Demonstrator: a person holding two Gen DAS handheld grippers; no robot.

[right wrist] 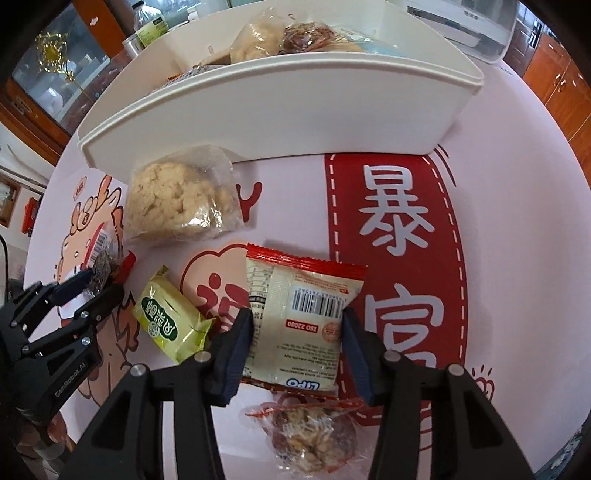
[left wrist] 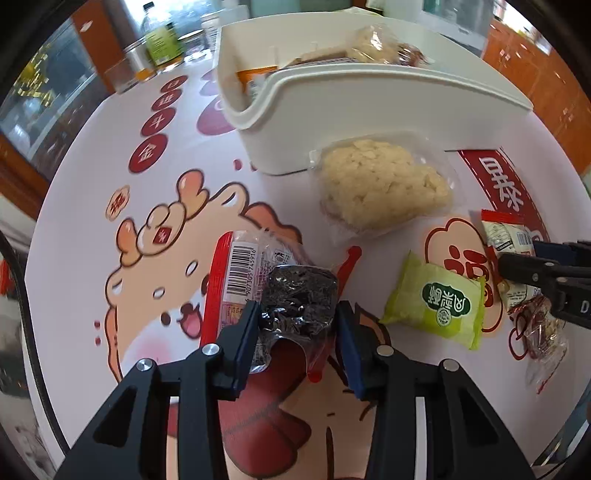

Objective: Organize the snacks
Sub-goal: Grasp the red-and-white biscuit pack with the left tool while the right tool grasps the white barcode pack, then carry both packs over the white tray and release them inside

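Observation:
My left gripper (left wrist: 298, 325) is shut on a clear red-edged packet holding a dark snack (left wrist: 295, 295), low over the table. My right gripper (right wrist: 297, 332) is shut on a cream and red packet (right wrist: 299, 314) that lies on the table. A pale puffed snack bag (left wrist: 384, 188) lies against the white bin (left wrist: 369, 107), which holds several snacks. The bag also shows in the right wrist view (right wrist: 177, 199). A green packet (left wrist: 439, 299) lies between the two grippers, also in the right wrist view (right wrist: 170, 317). A clear nut snack packet (right wrist: 314, 435) lies under my right gripper.
The round table has a printed cartoon cover (left wrist: 122, 295). Bottles and jars (left wrist: 159, 37) stand at the far left behind the bin. A clear lidded box (right wrist: 465, 26) sits at the far right. Wooden cabinets surround the table.

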